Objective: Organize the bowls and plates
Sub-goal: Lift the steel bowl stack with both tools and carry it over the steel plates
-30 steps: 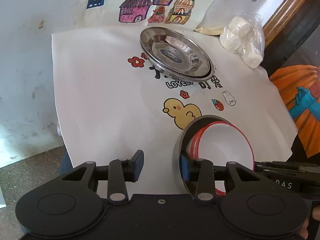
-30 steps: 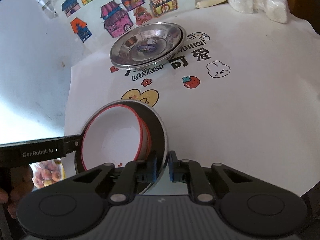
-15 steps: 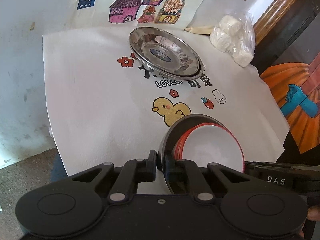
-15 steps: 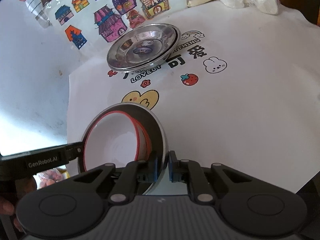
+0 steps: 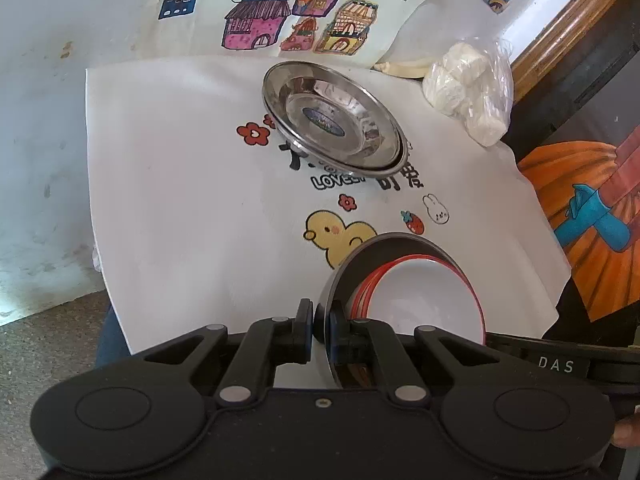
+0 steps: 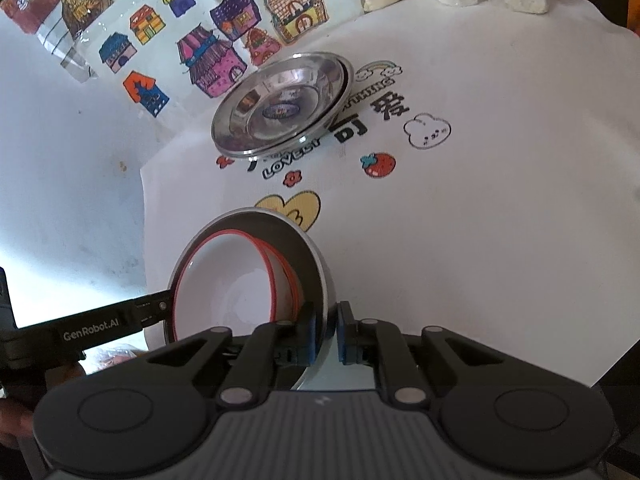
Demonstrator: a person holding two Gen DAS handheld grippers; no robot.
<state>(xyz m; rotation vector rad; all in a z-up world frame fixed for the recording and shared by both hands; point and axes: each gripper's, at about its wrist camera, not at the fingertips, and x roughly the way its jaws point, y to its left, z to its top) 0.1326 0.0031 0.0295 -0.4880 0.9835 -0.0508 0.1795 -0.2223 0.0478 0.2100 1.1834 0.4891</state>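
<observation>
Two hand-held grippers clamp one steel bowl holding red-rimmed white bowls

Left wrist view: the left hand-held gripper [image 5: 319, 332], just closed, pinches the steel bowl [image 5: 346, 276]'s left rim; at least two white bowls [image 5: 424, 304] nest inside, above the cartoon-printed surface [image 5: 180, 184]; stacked steel plates [image 5: 334, 116] lie beyond. Right wrist view: the right hand-held gripper [image 6: 326, 334] is clamped on the bowl's right rim

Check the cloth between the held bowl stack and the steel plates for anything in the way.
Nothing visible blocks it. Between the bowl stack, gripped by both grippers, and the steel plates lies only bare printed cloth. The plastic bag sits off to the side.
</observation>
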